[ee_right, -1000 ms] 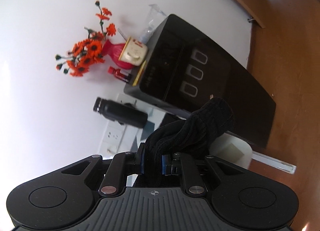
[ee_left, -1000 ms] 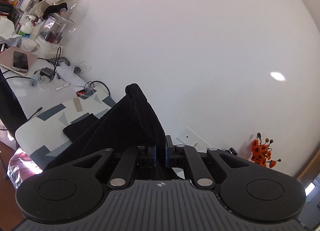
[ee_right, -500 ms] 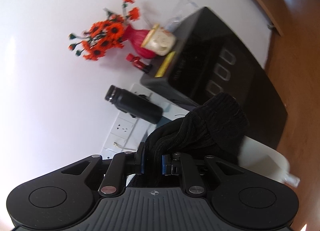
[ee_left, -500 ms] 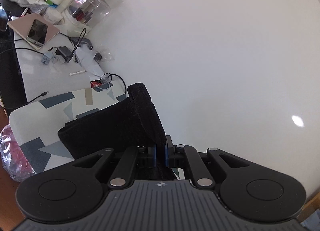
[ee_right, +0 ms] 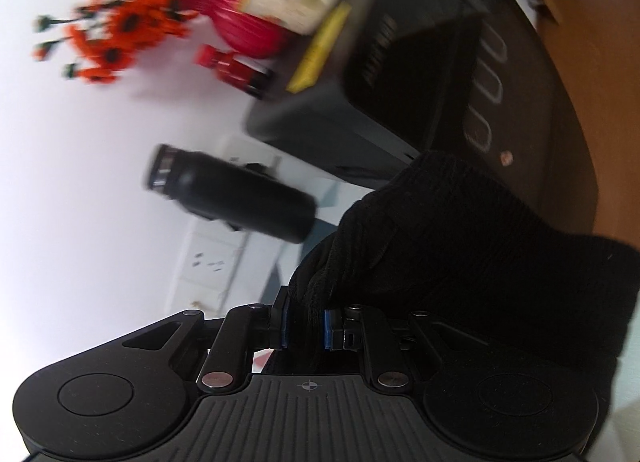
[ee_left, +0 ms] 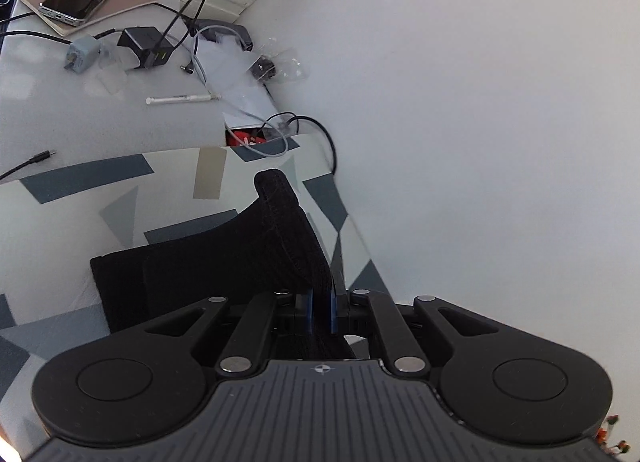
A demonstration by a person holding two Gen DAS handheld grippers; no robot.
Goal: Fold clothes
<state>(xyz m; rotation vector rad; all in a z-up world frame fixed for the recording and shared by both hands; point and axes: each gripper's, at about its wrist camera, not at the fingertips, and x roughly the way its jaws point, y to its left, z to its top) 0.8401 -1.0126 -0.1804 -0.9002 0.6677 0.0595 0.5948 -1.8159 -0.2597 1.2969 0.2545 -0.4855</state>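
Both sets of jaws are clamped tight on the same black knit garment [ee_left: 224, 266], one corner each. On the left gripper [ee_left: 320, 312] the blue pads are nearly together with a thin ridge of fabric pinched between them, and that ridge runs straight ahead of the jaws, then drops off to their left into a flat layer already lying on the patterned mat [ee_left: 100, 190]. On the right gripper [ee_right: 306, 326] the pads sit a touch wider because there's a fatter bunch of knit [ee_right: 460, 246] stuffed in there, piling up ahead and to the right of the jaws.

So my read is we're mid-fold, carrying the pinched edge over the part that's already down. To do this bit well I'd keep both corners level with each other and the edge between them taut, so the top layer lands square instead of skewed. Lower it onto the mat first, then let go. Dropping it from up high would let thick knit like this slump.

Further out past the left jaws there's desk clutter, a charger [ee_left: 146, 47] and a phone [ee_left: 76, 0]. Past the right jaws a black bottle [ee_right: 236, 194] is close-ish, so watch that side.
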